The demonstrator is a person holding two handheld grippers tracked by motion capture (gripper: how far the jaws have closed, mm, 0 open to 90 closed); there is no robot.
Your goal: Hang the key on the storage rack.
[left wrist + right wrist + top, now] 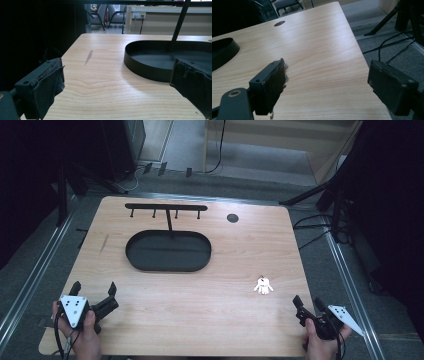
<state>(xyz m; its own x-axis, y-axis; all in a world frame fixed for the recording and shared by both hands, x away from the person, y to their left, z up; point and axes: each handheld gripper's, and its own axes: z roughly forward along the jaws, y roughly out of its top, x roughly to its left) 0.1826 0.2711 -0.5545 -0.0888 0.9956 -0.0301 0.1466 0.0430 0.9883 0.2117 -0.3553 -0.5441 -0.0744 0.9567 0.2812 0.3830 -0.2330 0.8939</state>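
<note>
Since nothing's been grabbed yet, both grippers, left [94, 288] and right [307, 302], sit wide open along the bottom edge; white keychain [263, 285] lies lower right, tray [168, 251] waiting mid-frame.

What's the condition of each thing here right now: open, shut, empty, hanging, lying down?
Left gripper: open, holding nothing.
Right gripper: open, holding nothing.
Black oval tray: empty.
Hook rack: upright in the tray, nothing hanging on it.
Small white object: lying loose on the table.
</note>
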